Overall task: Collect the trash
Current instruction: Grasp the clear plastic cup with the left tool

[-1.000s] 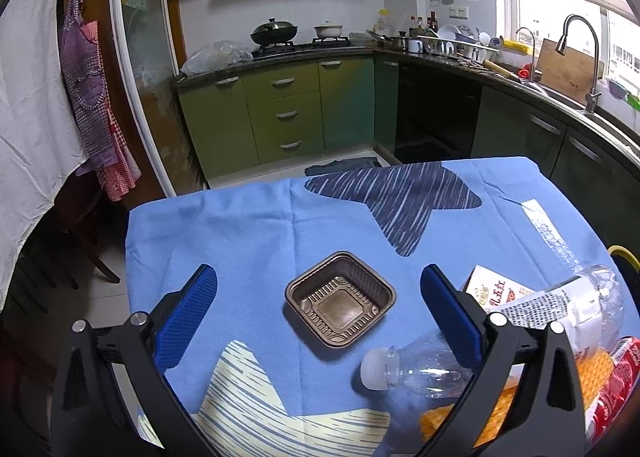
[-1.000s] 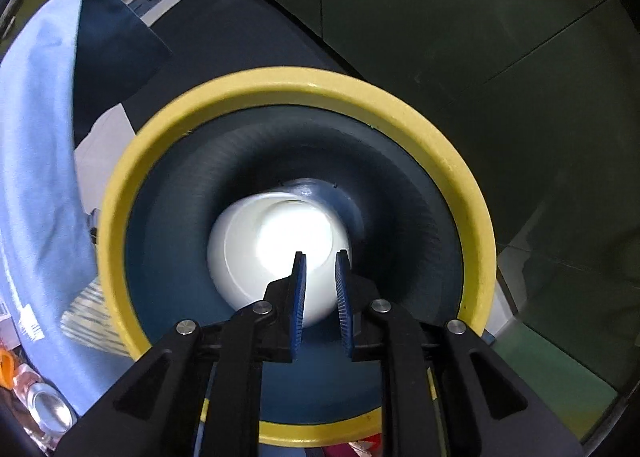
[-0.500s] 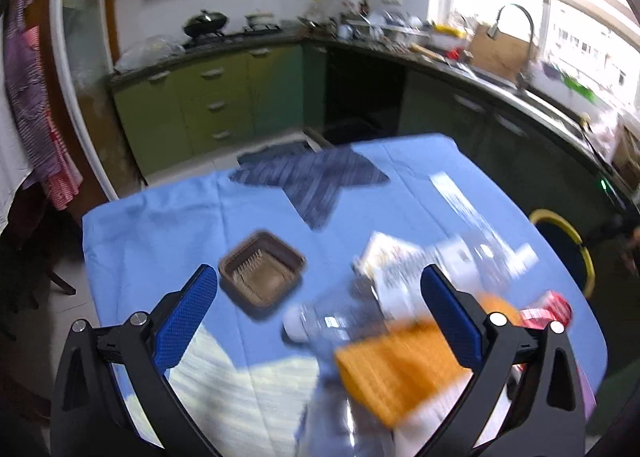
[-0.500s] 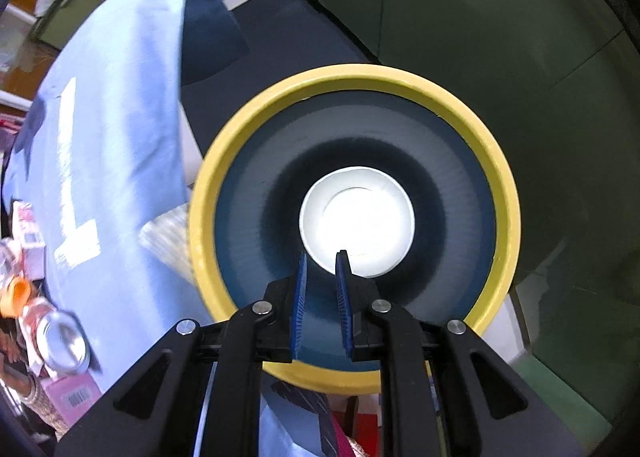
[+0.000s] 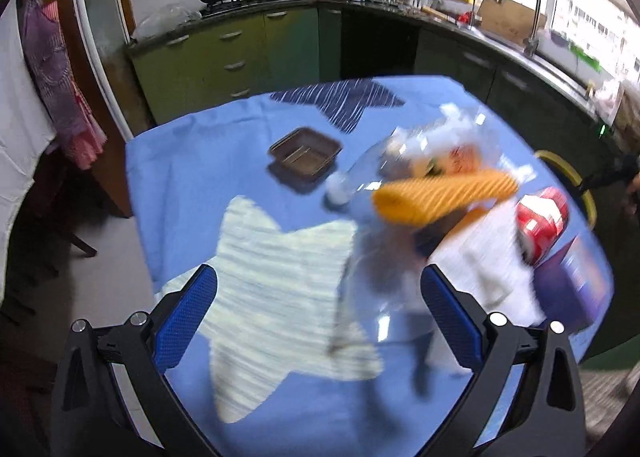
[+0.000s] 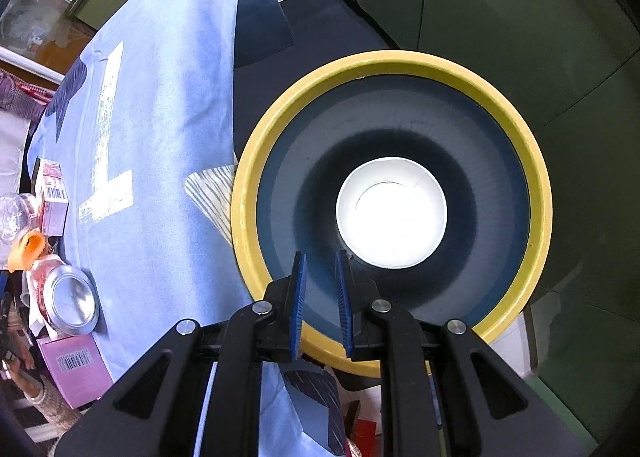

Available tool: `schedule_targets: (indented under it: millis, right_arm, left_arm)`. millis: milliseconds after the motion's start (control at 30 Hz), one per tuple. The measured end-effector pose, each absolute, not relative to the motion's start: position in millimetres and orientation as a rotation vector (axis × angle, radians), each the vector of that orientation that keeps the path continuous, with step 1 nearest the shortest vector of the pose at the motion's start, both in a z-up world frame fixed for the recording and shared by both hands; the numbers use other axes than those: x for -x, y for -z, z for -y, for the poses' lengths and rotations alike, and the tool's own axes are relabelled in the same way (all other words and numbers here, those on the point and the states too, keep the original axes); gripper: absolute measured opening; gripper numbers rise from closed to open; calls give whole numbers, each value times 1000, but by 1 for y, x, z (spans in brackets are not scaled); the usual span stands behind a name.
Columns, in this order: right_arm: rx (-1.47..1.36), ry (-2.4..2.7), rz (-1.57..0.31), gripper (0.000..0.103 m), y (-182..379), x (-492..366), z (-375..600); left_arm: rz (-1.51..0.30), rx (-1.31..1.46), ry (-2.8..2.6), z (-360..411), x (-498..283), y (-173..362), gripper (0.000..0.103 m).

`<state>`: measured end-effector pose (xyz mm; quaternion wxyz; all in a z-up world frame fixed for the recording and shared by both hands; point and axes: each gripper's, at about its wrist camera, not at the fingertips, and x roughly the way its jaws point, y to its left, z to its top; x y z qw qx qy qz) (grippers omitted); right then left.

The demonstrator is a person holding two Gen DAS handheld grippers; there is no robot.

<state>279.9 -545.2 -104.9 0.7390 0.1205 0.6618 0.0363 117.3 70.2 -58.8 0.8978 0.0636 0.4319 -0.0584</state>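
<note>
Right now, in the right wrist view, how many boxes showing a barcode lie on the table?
2: a small box at the far left edge, and a larger pink box below it, beside the can. More may be hidden.

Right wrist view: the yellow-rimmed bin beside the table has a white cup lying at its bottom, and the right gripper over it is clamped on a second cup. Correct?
Not quite. The right gripper holds nothing: in the right wrist view its jaws stand nearly closed with only a bare gap between them. The rest holds: the white cup lies at the bottom of the yellow-rimmed bin.
</note>
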Motion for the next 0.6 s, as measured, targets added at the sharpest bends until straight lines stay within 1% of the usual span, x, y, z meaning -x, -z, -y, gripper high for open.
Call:
schedule_targets:
  millis: [67,100,200,333,400,467,533,600]
  right_arm:
    - [-266,-80,-1446,17,118,-280,530]
    - [-266,-81,-1442,17,115,-279,531]
    - [-268,-84,-1440,17,123,-286,526]
    - [-266,-84,-1443,17,133,-282,521]
    - [-268,-80,-1442,17,132,-283,522]
    - [-268,-80,-1439,17,131,-286,519]
    - [-266,-89,-1434,17,130,-287,515]
    - [-260,-98,-1430,17,128,-287,510]
  left_arm:
    - [-881,-164,121,-74,-115,69,97]
    - [-852,-160,147,-76,-113,68,97]
    - [-830,-180,185,-75,-108,67,93]
    - [-808,-167,238,-77,-96,65,91]
    - [-809,-185,238,-76,-95,70,88]
    - [-832,-191,245,-74,-97,79,74]
    - [-852,-204,250,-70,-103,89,66]
    - [-878,-219,240,-66,-110,101,61]
